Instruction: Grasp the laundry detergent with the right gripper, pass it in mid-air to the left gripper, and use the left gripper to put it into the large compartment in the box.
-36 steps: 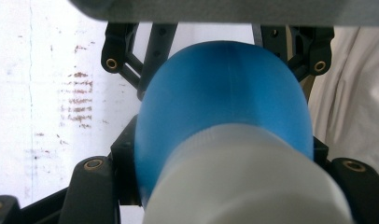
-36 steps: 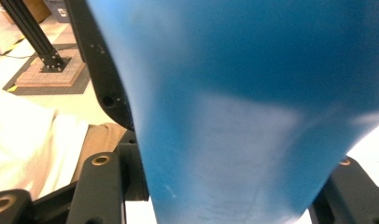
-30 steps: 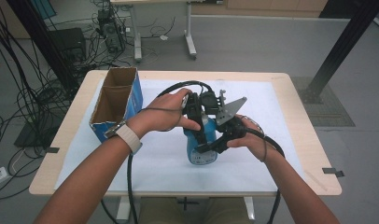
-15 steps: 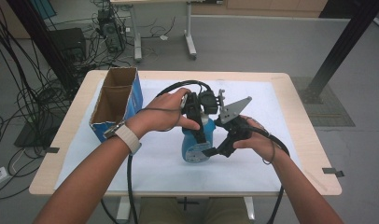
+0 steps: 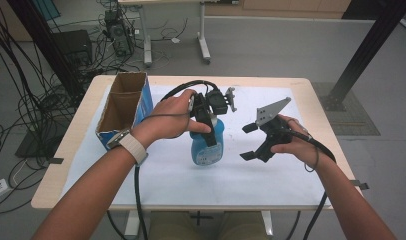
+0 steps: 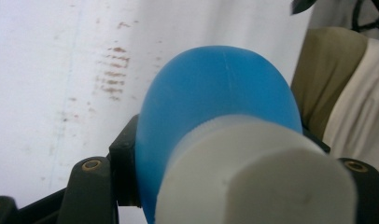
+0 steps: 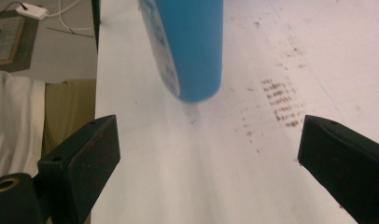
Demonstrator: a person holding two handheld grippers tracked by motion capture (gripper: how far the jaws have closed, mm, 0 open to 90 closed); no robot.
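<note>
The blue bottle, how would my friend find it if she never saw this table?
Look at the white sheet covering the table, then find the open cardboard box at its left. Just to the right of that box, the left gripper clamps the blue bottle near its top. It is the one smooth blue plastic thing with a pale cap.

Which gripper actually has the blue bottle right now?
The left gripper: its jaws are shut on the blue bottle just below the white cap. The right gripper is off to the side, jaws just opened, nothing between them.
</note>
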